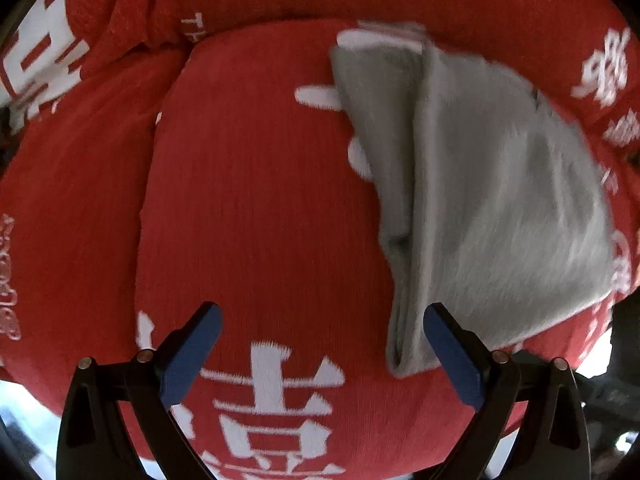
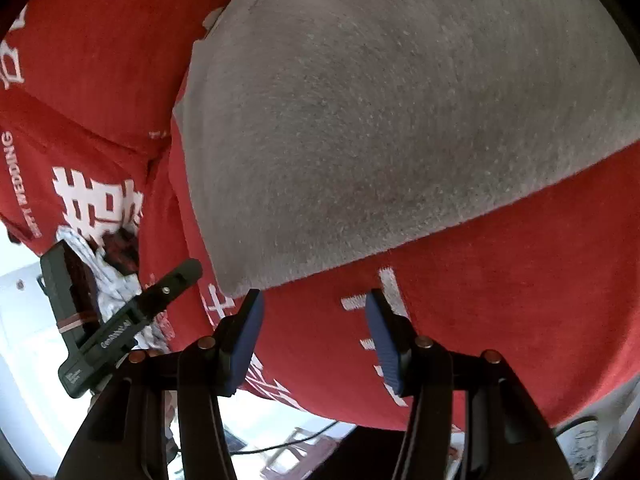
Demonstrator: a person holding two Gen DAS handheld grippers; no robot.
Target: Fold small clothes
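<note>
Here: one grey garment (image 1: 480, 184) on red cloth (image 1: 248, 184); two tongs (image 1: 322, 350) (image 2: 314, 338) agape.

Left tool (image 1: 322, 354): sits at the bottom of its frame, both blue-padded fingers (image 1: 188, 356) spread wide apart, nothing between them. Black linkage arms angle up from the lower corners.

Right tool (image 2: 314, 338): bottom centre of its frame, blue pads (image 2: 246, 340) parted with a clear gap, gripping nothing.

In the right wrist view the left tool appears again at lower left, seen side-on and tilted.
</note>
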